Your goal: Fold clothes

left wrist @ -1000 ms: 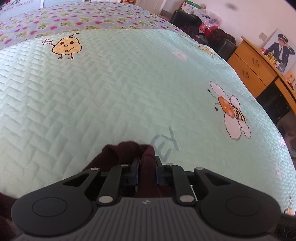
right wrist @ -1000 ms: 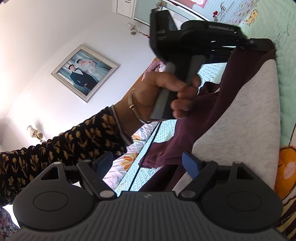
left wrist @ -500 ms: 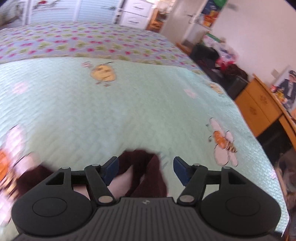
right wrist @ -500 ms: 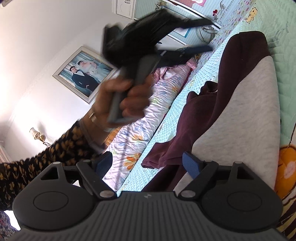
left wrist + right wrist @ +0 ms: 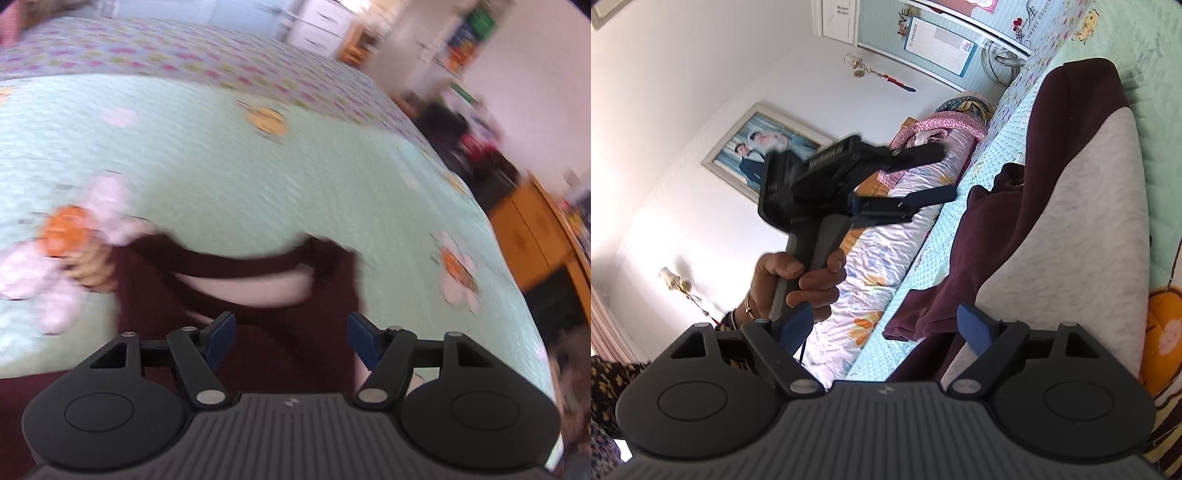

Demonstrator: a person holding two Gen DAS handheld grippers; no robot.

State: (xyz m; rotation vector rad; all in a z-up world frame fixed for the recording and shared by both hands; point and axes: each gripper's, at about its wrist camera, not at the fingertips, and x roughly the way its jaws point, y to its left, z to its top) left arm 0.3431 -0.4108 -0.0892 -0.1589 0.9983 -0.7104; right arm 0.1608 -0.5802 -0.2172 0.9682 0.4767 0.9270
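**One fold laid, the garment still only partly folded**

The left claw (image 5: 288, 338) stands wide with nothing between its blue pads; its jaws have just been opening, and the maroon cloth that sat pinched between them a second ago now lies below, free of them. In the right wrist view the same claw (image 5: 923, 203) hangs in the air above the bed's edge, carried by the person's left hand (image 5: 801, 280), clear of the fabric. The right claw (image 5: 886, 328) is also wide and grips nothing; it sits low at the near end of the garment, the cloth just beyond its pads.

The garment (image 5: 1060, 221), maroon with a grey panel, lies stretched along the mint quilted bedspread (image 5: 277, 177) on the bed. From the left wrist view its far edge (image 5: 236, 258) looks turned over, with a pale inner layer showing under a maroon band, though the picture is blurred by motion.

As a judgement: one flap has been brought over and let go, so the fold is under way. A loose maroon part, likely a sleeve, is bunched along the garment's side and untidy. What is left seems to be tucking that in, then folding the length down to a compact stack.
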